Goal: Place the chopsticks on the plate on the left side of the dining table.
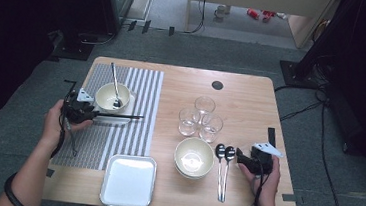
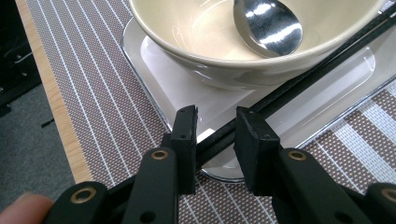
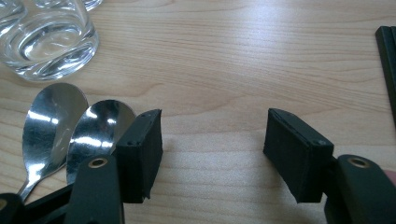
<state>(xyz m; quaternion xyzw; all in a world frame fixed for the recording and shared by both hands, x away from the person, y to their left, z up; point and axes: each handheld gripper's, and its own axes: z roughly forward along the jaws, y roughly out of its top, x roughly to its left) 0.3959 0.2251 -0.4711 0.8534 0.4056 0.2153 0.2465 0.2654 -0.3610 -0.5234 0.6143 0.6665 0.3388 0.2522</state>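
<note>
At the left of the surface [image 1: 252,96], the left tongs [image 2: 215,135] are laying a pair of black chopsticks [image 1: 119,116] on the small tray [image 2: 327,88] under the cream bowl [image 1: 111,96], which holds a spoon [image 1: 116,84] and stands on a striped mat [image 1: 135,104]. In the left gripper view the jaws stand either side of the chopsticks' near end with a gap showing; whether they pinch or have just let go I cannot tell. The chopsticks rest along the tray's near edge, just beside the bowl's foot. In the high view their long axis runs across the surface, left to right, the far tips pointing right and reaching past the tray onto the mat.

To do this step well, I judge the sticks should lie flat and side by side on the tray before the jaws spread. The tongs should then back away along the sticks' own line, so neither jaw drags them askew or knocks the bowl.

Further right lie an empty white tray [image 1: 129,181] at the near edge, a stack of cream bowls [image 1: 194,156], three glasses [image 1: 201,117] behind it, and two spoons [image 1: 223,169] with their bowls pointing away from the person. At the far right, the right tongs [image 3: 212,156] rest low over bare wood just beside those spoons, jaws wide apart and holding nothing.
</note>
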